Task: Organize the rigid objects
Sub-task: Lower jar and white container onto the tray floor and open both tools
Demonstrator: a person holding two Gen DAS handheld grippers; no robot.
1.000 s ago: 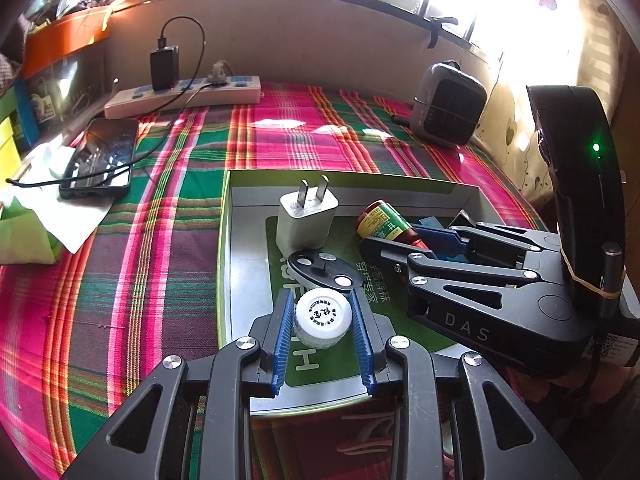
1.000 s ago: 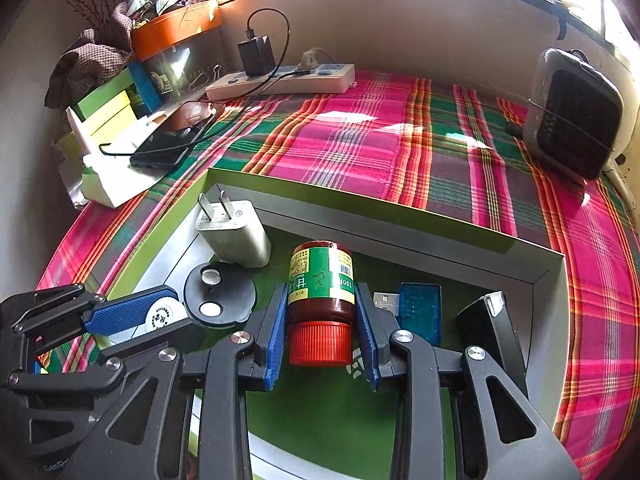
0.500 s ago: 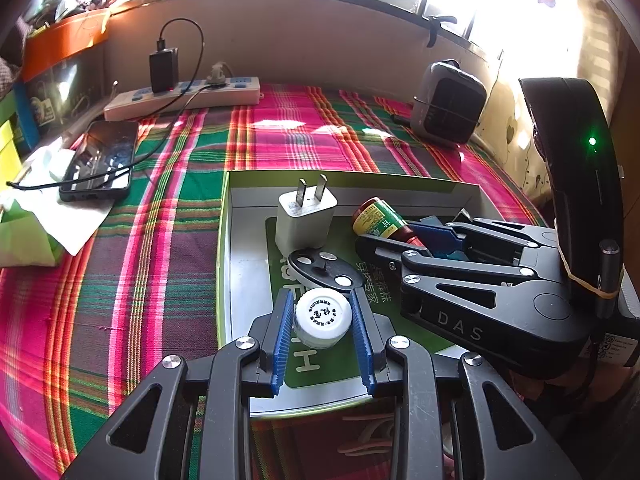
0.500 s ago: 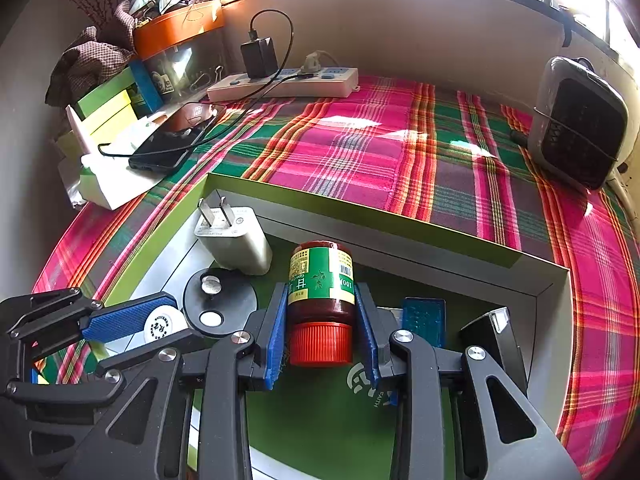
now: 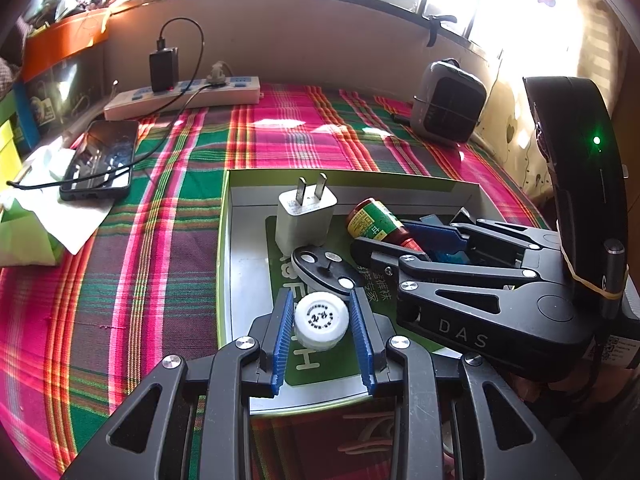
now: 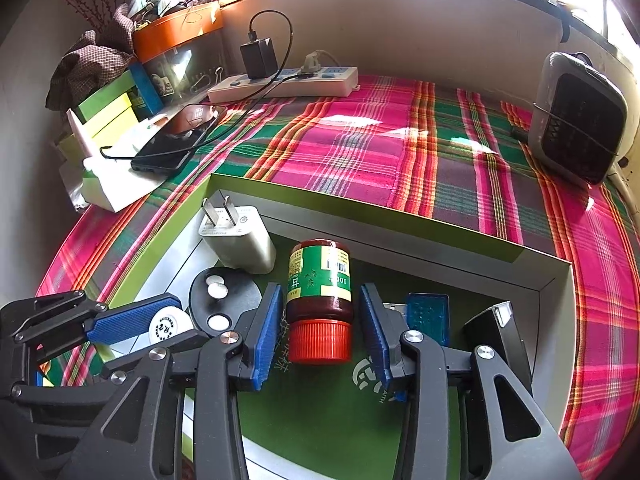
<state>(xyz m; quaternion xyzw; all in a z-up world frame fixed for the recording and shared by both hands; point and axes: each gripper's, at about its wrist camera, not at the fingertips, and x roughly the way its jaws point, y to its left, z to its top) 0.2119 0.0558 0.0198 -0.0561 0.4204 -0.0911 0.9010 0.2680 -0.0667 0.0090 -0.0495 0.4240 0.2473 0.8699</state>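
A shallow green-rimmed box lies on a plaid cloth. My left gripper is shut on a small white round-capped bottle at the box's near left. My right gripper has its jaws opening. A brown bottle with a green label and red cap lies between the pads, with a gap on each side. Also in the box are a white plug adapter, a black disc with silver dots, a small blue piece and a black block.
At the back wall lies a white power strip with a black charger. A phone on its cable rests on white paper at the left. A small grey heater stands at the back right. Boxes and clutter fill the far left.
The right gripper's pads have parted from the red-capped bottle, which stays where it was in the box. The left gripper keeps its hold on the white bottle.
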